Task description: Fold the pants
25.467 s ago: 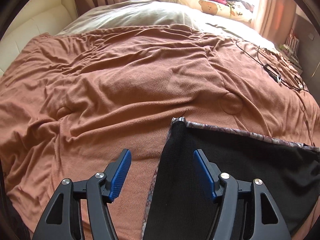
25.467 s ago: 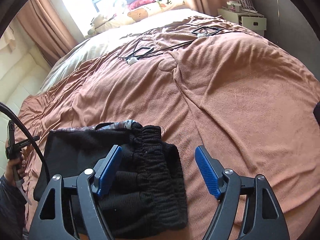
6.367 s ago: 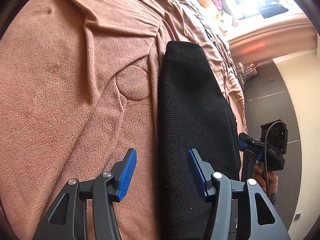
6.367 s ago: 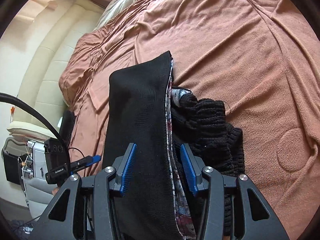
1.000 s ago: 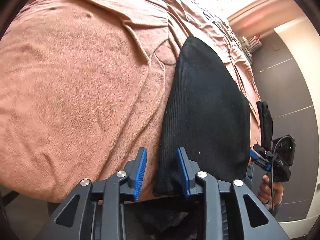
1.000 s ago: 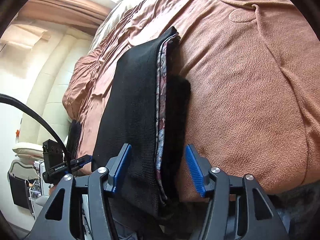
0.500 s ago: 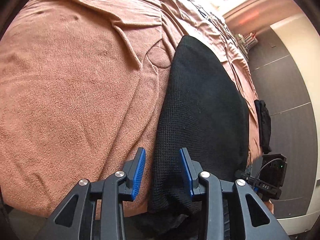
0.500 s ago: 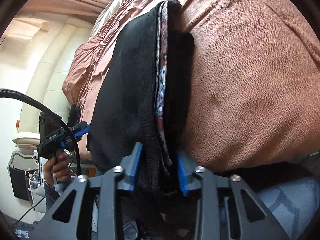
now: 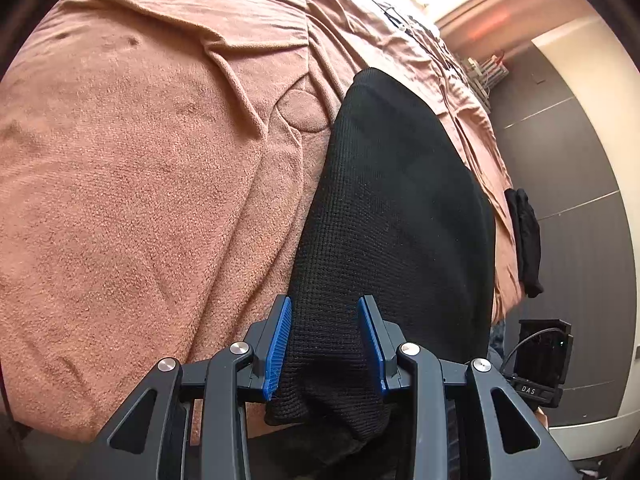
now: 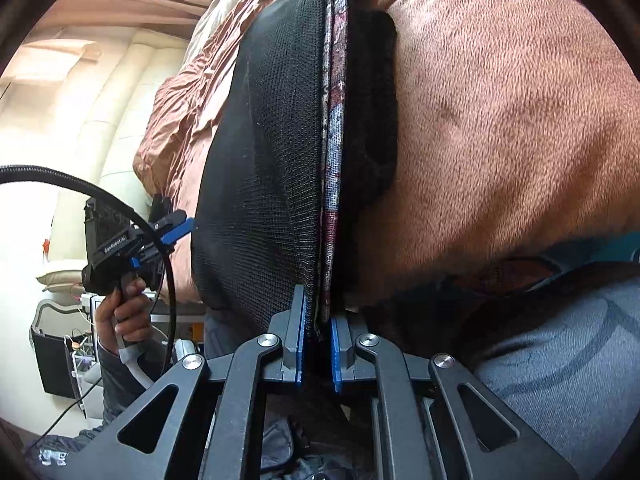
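Note:
The black knit pants point(image 9: 400, 208) lie folded lengthwise on the brown blanket, their near end hanging over the bed edge. My left gripper point(image 9: 325, 340) straddles that near end with its blue pads about a hand's width apart, cloth between them, not clamped. In the right wrist view the pants point(image 10: 272, 152) show a patterned inner edge point(image 10: 333, 120). My right gripper point(image 10: 318, 344) is shut on the near edge of the stacked layers. The left gripper also shows in the right wrist view point(image 10: 176, 232), beside the pants' left edge.
The brown blanket point(image 9: 140, 180) covers the bed. Cables point(image 9: 404, 20) lie at its far side. A dark garment point(image 9: 528, 240) hangs over the bed's right edge. A padded headboard point(image 10: 100, 112) stands at left. The person's grey trouser leg point(image 10: 560, 360) is close at right.
My right gripper has closed down on the pants' near edge. My left gripper has moved in over the near end, pads still apart. Both views sit lower and closer to the bed edge.

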A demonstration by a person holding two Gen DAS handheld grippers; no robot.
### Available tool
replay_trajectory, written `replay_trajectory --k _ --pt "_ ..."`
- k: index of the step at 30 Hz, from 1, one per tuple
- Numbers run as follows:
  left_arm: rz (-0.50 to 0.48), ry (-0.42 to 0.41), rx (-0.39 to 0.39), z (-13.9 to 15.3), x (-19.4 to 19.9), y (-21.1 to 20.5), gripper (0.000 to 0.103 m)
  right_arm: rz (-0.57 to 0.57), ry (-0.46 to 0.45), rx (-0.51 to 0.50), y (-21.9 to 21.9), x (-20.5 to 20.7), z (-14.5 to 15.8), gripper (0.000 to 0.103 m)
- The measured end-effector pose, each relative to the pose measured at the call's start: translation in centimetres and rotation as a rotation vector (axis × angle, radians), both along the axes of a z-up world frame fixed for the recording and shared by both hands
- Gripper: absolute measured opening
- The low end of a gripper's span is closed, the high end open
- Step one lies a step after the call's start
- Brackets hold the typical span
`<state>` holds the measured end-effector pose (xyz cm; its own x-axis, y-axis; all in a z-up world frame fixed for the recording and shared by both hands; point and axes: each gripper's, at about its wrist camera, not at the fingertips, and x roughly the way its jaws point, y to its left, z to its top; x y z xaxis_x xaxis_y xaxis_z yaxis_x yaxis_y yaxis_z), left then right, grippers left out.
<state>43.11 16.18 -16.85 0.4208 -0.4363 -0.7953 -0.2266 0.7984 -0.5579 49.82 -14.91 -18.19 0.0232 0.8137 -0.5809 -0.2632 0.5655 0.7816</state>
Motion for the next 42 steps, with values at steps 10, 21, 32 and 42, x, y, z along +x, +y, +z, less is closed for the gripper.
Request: replay_trajectory --k 10,21,32,42 --pt "-0.02 -0.027 0.026 1.1 2.1 0.2 0.048 -0.025 -0.142 -0.044 -1.3 1.3 4.6 0.064" --pt "-0.061 -0.041 0.022 1.2 6.2 -0.1 0.051 -0.143 -0.106 0.042 -3.3 6.4 3.7 0.064" --pt "-0.082 -0.038 -0.002 0.2 9.6 -0.1 0.051 -0.17 -0.022 0.095 -1.4 10.9 0.9 0.064" --pt "-0.094 -0.018 -0.008 -1.4 12.6 0.3 0.051 -0.134 -0.015 0.112 0.5 12.3 0.3 0.069"
